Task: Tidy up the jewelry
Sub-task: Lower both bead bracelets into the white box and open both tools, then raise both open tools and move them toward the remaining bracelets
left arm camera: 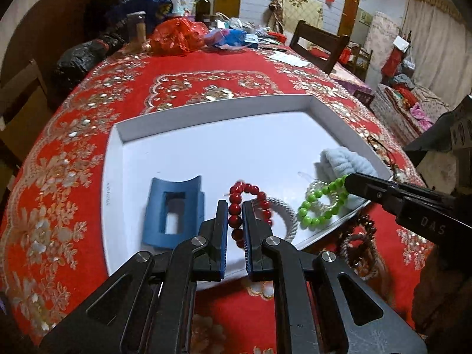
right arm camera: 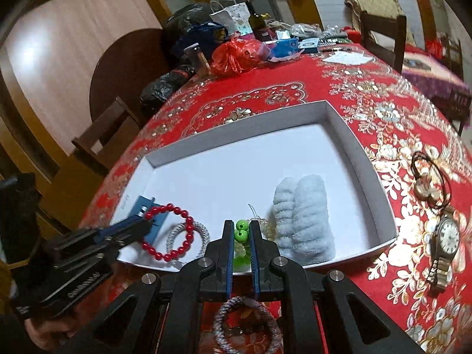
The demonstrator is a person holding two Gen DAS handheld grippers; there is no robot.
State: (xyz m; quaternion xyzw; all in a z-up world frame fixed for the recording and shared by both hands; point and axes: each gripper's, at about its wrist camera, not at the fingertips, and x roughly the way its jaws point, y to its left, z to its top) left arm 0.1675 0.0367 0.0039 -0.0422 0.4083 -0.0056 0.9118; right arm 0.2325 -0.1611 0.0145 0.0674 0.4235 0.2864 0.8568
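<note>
A white tray (left arm camera: 206, 109) lies on the red tablecloth. In it are a blue hair claw (left arm camera: 174, 209), a red bead bracelet (left arm camera: 249, 191), a silver cord ring (left arm camera: 287, 209), a green bead bracelet (left arm camera: 318, 206) and a pale blue fluffy band (left arm camera: 345, 159). My left gripper (left arm camera: 235, 206) is shut on the red bracelet's beads, also shown in the right wrist view (right arm camera: 174, 233). My right gripper (right arm camera: 241, 230) is shut on the green bracelet (right arm camera: 241, 231), just left of the fluffy band (right arm camera: 303, 215).
Outside the tray lie a wristwatch (right arm camera: 445, 242), a pendant on a cord (right arm camera: 424, 185) and a woven bracelet (right arm camera: 247, 324) under my right gripper. Bags, a bottle (left arm camera: 203, 3) and boxes crowd the table's far end. Wooden chairs (left arm camera: 321, 44) stand around.
</note>
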